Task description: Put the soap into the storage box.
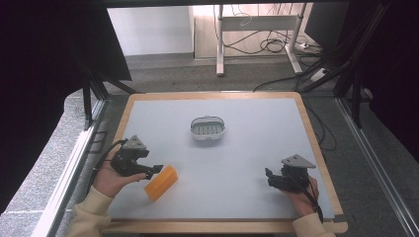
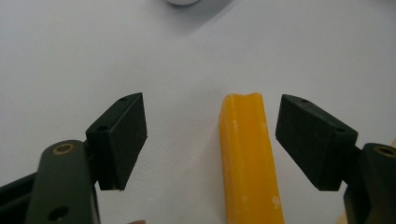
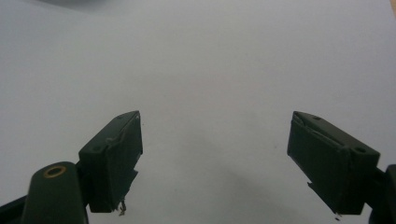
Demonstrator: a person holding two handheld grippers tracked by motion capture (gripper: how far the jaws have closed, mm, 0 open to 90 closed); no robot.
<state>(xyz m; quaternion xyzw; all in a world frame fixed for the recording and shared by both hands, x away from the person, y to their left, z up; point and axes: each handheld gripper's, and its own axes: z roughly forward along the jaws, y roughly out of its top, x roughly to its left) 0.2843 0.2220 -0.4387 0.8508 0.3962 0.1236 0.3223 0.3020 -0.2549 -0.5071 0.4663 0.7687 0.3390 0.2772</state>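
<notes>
The orange bar (image 1: 161, 183) lies flat on the bench (image 1: 237, 163) at lower left of the high view. Your left hand-held gripper (image 1: 155, 169) sits just beside it, jaws spread wide, the bar (image 2: 250, 158) between them but nearer one jaw, untouched. A white slotted dish (image 1: 208, 129) stands upper centre. At lower right, your right hand-held gripper (image 1: 269, 174) hovers with jaws apart, holding nothing.

left tool (image 1: 154, 170) jaws wide apart, right tool (image 1: 269, 177) likewise, seemingly low
</notes>
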